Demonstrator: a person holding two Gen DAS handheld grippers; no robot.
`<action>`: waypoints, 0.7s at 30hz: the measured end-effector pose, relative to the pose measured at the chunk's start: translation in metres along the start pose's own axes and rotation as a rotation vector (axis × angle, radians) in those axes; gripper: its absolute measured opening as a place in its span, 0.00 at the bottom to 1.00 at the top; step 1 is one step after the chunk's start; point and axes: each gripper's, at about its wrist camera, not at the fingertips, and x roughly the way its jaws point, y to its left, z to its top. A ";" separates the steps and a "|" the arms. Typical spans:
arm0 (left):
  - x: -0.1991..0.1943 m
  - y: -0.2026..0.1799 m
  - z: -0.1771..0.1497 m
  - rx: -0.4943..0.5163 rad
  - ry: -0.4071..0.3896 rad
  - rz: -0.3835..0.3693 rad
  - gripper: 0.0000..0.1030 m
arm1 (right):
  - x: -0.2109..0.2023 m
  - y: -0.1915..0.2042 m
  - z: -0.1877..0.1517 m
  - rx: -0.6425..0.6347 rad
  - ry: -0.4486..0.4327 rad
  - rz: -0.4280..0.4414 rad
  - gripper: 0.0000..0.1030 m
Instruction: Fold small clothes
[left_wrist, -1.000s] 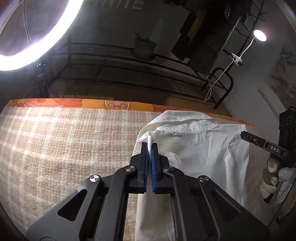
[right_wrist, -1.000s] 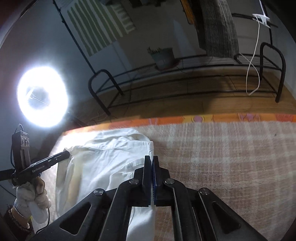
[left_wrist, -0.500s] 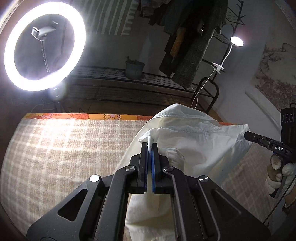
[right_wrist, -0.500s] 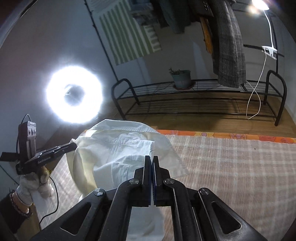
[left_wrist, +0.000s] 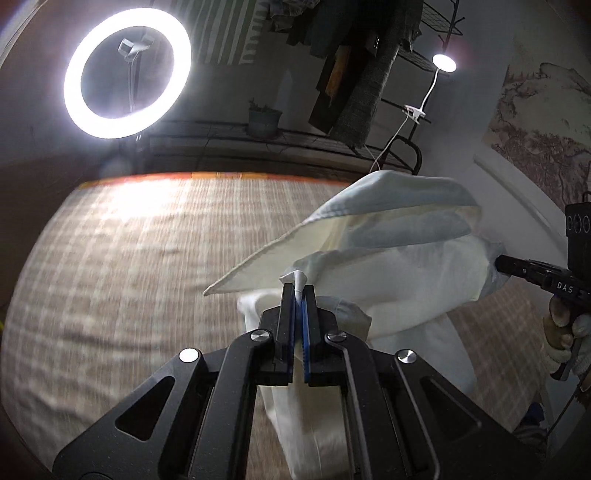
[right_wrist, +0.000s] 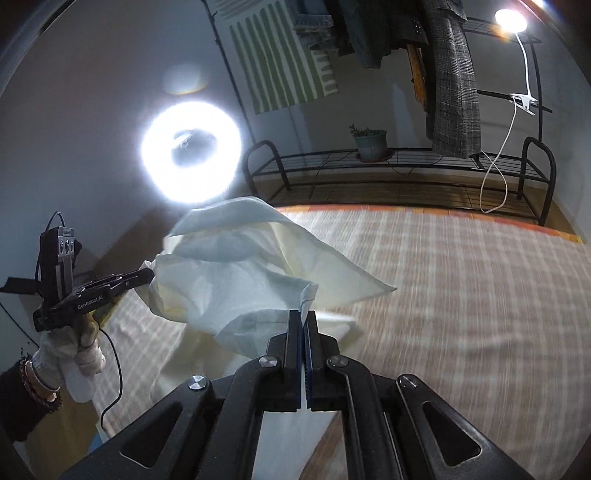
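A small white shirt hangs in the air above the plaid cloth-covered surface, stretched between both grippers. My left gripper is shut on a bunched edge of the shirt. My right gripper is shut on the shirt's opposite edge. In the left wrist view the right gripper pinches the shirt at the far right. In the right wrist view the left gripper pinches it at the left. Part of the shirt flaps outward; its lower part droops toward the surface.
A bright ring light stands beyond the surface's far left. A black metal rack with a potted plant, hanging clothes and a clip lamp lines the far wall. The surface has an orange far edge.
Both grippers have lifted the shirt off the surface and raised it; the shirt now hangs and billows between them, and the views tilt upward.
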 end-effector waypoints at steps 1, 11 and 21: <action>-0.002 0.000 -0.009 -0.003 0.006 0.005 0.00 | -0.002 0.003 -0.006 -0.006 0.006 -0.004 0.00; -0.030 -0.013 -0.083 0.130 0.049 0.042 0.00 | -0.021 0.034 -0.075 -0.147 0.063 -0.087 0.00; -0.071 0.004 -0.126 0.047 0.091 -0.014 0.01 | -0.058 0.025 -0.114 -0.150 0.120 -0.121 0.16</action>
